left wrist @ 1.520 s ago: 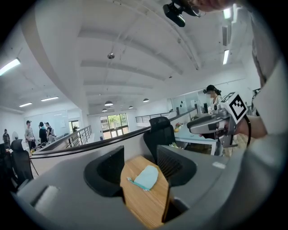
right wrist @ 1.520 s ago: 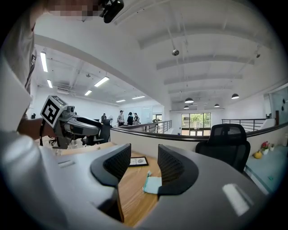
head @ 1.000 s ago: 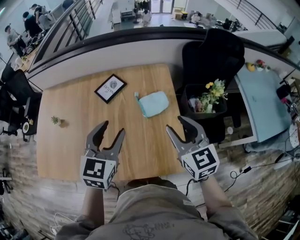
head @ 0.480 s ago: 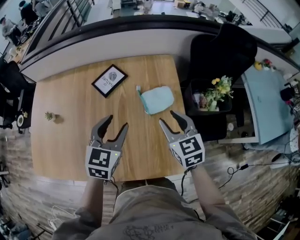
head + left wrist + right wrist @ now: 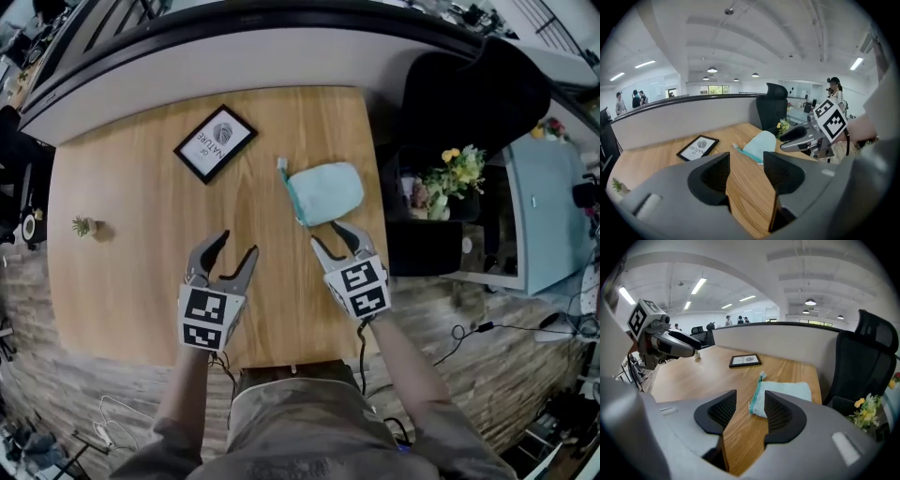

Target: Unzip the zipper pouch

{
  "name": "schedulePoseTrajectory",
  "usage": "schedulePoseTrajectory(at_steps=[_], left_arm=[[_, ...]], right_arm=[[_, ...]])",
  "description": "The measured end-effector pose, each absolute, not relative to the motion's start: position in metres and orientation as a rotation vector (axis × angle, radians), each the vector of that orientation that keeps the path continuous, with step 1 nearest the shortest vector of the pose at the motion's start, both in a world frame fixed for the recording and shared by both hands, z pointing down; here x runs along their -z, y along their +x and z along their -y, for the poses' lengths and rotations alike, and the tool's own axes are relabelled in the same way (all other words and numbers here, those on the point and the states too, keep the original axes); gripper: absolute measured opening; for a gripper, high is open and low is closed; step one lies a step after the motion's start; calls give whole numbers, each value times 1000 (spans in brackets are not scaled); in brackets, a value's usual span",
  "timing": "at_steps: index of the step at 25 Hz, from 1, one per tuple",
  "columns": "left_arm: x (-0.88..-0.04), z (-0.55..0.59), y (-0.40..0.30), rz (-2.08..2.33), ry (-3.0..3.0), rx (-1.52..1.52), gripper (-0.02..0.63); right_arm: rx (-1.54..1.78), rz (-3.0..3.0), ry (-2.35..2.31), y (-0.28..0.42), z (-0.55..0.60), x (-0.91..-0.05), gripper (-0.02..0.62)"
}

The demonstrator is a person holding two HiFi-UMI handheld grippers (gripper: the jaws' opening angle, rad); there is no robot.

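Teal fabric pouch [image 5: 323,192] lies flat at upper centre-right of the head view, close to the right edge of the wooden table [image 5: 122,281]. Its zipper [image 5: 292,195] runs down its left side and appears closed. The right gripper [image 5: 330,236] hovers just below the pouch, jaws apart and empty, probably lining up on the zipper. The left gripper [image 5: 236,246], lower left, is likewise spread and empty, likely to pin the fabric. Bare wood to the left gives working room; the right edge does not.
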State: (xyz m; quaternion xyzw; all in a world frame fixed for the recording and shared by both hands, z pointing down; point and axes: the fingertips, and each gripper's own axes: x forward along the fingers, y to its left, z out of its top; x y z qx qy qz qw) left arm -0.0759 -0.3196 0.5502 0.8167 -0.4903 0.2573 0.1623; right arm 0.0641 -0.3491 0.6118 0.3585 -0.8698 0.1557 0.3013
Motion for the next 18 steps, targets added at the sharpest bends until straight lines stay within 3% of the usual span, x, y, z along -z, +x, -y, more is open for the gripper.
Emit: schedulePoseTrajectory(at_steps=[8, 18], left_arm=[[-597, 329, -85, 1335, 2265, -731, 215], [-621, 318, -97, 1300, 2219, -761, 215]], right_arm=[[-508, 2204, 895, 52, 364, -697, 171], [-458, 2112, 882, 46, 378, -738, 169]])
